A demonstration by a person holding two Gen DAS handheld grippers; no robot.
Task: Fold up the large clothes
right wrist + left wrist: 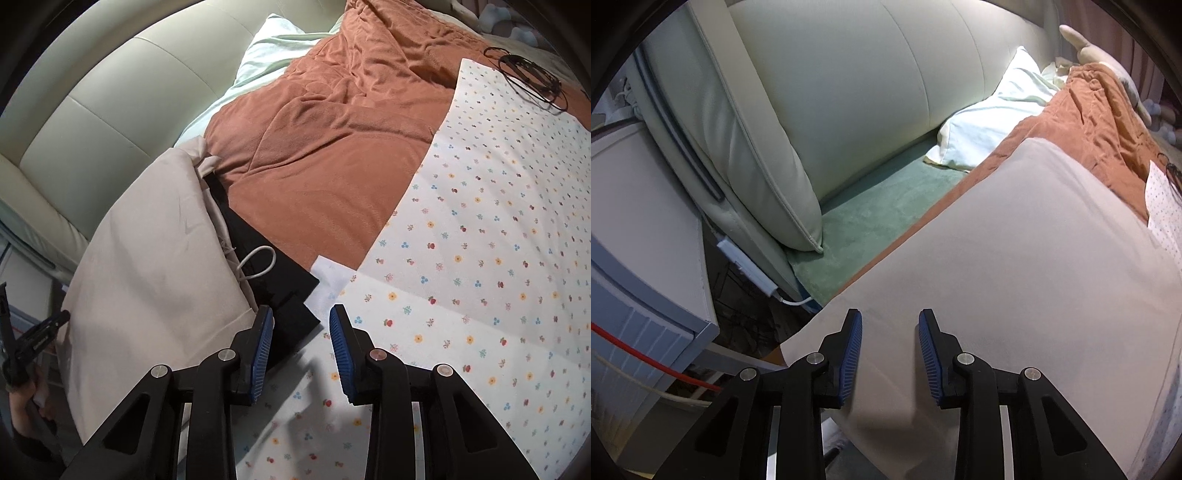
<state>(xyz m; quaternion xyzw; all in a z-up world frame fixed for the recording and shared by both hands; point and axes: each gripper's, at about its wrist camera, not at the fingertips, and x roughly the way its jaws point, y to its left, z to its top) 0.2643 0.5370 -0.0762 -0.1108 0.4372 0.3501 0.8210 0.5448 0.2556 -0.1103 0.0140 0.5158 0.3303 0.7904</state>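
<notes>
Your left gripper (890, 354) hangs over the near edge of the beige garment (1015, 266), its blue pads spread apart with only flat cloth below them; nothing is pinched. Your right gripper (301, 354) likewise stands with its jaws parted, above the floral sheet (480, 258), just beside the corner of a black garment (273, 273) with a white drawstring (258, 264).

The beige garment lies on the left side of the bed, draped over the near-left edge, with the black garment showing from under its right border. A rust-orange blanket (332, 147) covers the far middle, a pale pillow (993, 122) rests against the padded headboard (849, 92), and a black cable (528, 70) lies far right.

Judged from this layout, the step in hand is positioning for a grasp; no fold is yet visible.

For the next move, lower each gripper to a hem or corner of the beige garment, close fully on the cloth, and confirm that both pads bite one layer only. Keep clear of the drawstring.
</notes>
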